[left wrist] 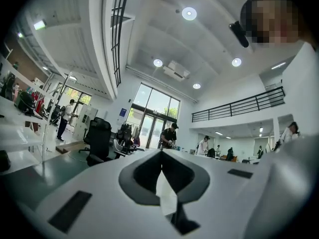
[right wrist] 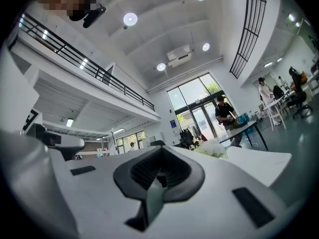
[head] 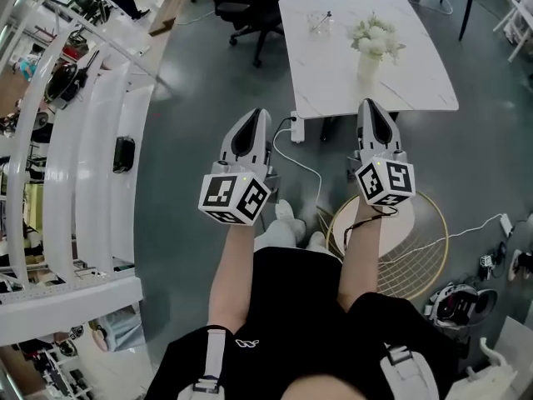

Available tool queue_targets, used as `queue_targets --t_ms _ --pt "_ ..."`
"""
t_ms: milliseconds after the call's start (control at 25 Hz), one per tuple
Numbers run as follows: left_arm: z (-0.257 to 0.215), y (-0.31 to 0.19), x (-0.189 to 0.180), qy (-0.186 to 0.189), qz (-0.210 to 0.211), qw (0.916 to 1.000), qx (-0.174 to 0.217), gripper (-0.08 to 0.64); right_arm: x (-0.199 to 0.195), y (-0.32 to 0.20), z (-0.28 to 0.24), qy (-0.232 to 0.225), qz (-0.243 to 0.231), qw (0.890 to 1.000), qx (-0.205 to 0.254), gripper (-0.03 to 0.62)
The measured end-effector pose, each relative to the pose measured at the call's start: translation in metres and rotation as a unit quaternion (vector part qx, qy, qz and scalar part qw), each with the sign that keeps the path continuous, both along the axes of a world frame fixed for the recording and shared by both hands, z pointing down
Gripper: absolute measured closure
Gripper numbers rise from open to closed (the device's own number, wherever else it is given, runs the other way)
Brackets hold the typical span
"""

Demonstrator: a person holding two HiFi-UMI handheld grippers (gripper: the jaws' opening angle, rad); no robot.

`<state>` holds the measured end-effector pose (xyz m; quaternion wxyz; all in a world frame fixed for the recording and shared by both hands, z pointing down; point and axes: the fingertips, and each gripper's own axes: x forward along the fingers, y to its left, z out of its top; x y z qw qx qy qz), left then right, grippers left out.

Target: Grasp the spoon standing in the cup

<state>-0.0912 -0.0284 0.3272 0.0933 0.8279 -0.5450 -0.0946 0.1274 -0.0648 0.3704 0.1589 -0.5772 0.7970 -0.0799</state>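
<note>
A small clear cup (head: 318,22) stands on the far part of the white table (head: 333,73), with a thin spoon (head: 326,16) leaning in it. Both grippers are held well short of the table, at waist height, and point away from me. My left gripper (head: 254,117) is shut with nothing in it, and in its own view the left gripper (left wrist: 162,154) shows its jaws meeting on a line. My right gripper (head: 369,107) is also shut and empty, and the right gripper (right wrist: 159,152) looks towards the flowers (right wrist: 213,148). The cup does not show in either gripper view.
A white vase of pale flowers (head: 372,42) stands on the table near its front right. A black office chair (head: 250,7) sits left of the table. A power strip (head: 296,127) and cable lie on the floor. White curved shelving (head: 92,140) runs along the left. A wire basket (head: 408,240) is by my right leg.
</note>
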Motion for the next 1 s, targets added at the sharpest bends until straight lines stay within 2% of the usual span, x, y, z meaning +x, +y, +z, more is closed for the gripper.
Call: queue_targets --t_ms 80,200,280,360,520,720,840,1000 --pt "0.002 -0.017 -0.014 0.007 -0.004 1.0 0.004 0.545 0.008 -0.013 0.005 0.006 0.017 1.0 -0.007 0.586" --pt "0.007 -0.061 -0.034 0.038 -0.011 0.9992 0.005 0.545 0.025 -0.039 0.01 0.028 0.053 0.998 -0.013 0.586" --pt "0.016 -0.102 -0.034 0.05 0.002 0.9987 0.003 0.545 0.03 -0.065 0.012 0.041 0.071 0.997 -0.01 0.586" --pt "0.032 -0.149 -0.027 0.039 0.022 0.999 -0.003 0.545 0.022 -0.098 0.019 0.055 0.075 0.996 -0.012 0.586" --pt "0.064 -0.245 -0.034 -0.001 0.036 0.998 -0.051 0.545 -0.031 -0.171 0.028 0.093 0.051 0.994 -0.031 0.586" --pt "0.071 -0.344 -0.016 -0.029 0.112 0.9912 -0.063 0.545 -0.086 -0.27 0.018 0.133 0.037 0.99 -0.04 0.586" --pt "0.073 -0.38 -0.006 -0.055 0.146 0.9858 -0.062 0.545 -0.096 -0.304 0.015 0.145 0.044 0.987 -0.052 0.586" --pt "0.08 -0.426 -0.021 -0.051 0.138 0.985 -0.09 0.545 -0.089 -0.332 0.019 0.146 0.068 0.984 -0.073 0.586"
